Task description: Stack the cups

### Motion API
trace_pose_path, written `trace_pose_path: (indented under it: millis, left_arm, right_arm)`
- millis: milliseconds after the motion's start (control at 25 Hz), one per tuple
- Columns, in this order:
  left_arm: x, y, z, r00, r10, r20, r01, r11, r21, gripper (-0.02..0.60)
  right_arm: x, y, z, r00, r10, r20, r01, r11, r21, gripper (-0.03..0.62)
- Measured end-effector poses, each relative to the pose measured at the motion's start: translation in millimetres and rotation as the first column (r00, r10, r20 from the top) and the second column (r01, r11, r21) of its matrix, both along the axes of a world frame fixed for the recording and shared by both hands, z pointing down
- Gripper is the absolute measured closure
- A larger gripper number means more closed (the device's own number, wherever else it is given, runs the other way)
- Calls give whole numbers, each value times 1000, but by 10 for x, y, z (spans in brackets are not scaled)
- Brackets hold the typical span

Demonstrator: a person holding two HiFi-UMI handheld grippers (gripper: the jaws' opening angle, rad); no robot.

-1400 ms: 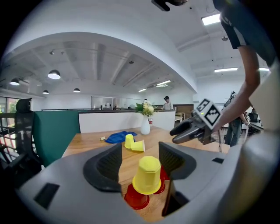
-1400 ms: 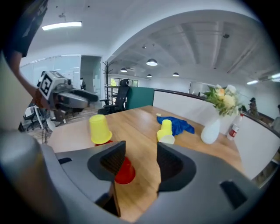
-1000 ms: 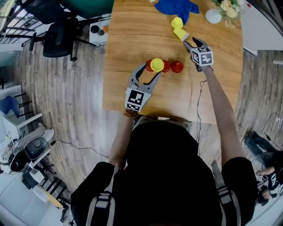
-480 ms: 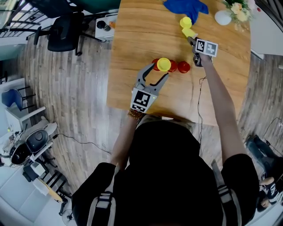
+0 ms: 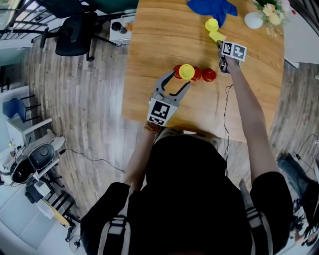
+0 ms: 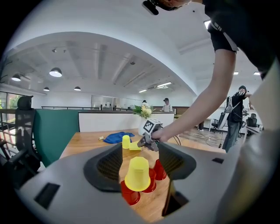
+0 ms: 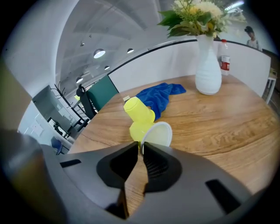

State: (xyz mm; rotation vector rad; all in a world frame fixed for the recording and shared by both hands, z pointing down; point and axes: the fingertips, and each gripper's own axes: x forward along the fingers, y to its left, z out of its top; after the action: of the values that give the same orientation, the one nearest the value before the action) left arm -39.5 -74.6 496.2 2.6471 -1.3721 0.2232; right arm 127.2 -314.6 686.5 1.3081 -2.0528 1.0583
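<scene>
An upside-down yellow cup (image 5: 186, 71) tops a row of three red cups (image 5: 209, 74) on the wooden table (image 5: 159, 45). My left gripper (image 5: 180, 78) is open, its jaws either side of that yellow cup (image 6: 138, 174) with gaps showing. Farther back, one yellow cup (image 5: 211, 24) stands inverted and another yellow cup (image 5: 216, 36) lies on its side. My right gripper (image 5: 220, 44) has just been closing and is now shut on the lying cup's rim. In the right gripper view the lying cup (image 7: 154, 132) has its white inside facing me, the rim pinched at my right gripper (image 7: 141, 146).
A blue cloth (image 5: 212, 6) lies behind the yellow cups. A white vase (image 5: 253, 20) with flowers stands at the back right. A black office chair (image 5: 75, 35) is on the floor left of the table. A thin cable (image 5: 224, 114) runs over the table's near edge.
The right gripper came down to the lying yellow cup, rolled, and its jaws closed on the rim. The left gripper stayed around the stacked yellow cup.
</scene>
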Motion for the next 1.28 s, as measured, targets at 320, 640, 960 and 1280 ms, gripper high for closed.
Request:
trace_pose_path:
  millis: [320,640,960,1280]
  left_arm:
    - [38,-44,-88,999,-4,-48,5,1000,8,313]
    - [29,-140,-329,954,-4,-300,-3,1000,-23,313]
    - [155,-141,-540,827,95,-555,-138,990,-37,313]
    - [342,-2,-606,767,158,-621,-239,970,-49,314]
  right_arm:
    - [-18,184,-456,992,-2,123,-8,997,75,562]
    - [-333,1217,-1617,905,-235,356,102,930,353,562]
    - [-691,2486,-2084,755,-527,390,256,785,564,562]
    - [-845,2911,-2053,698,-656,289,405,693,596,562]
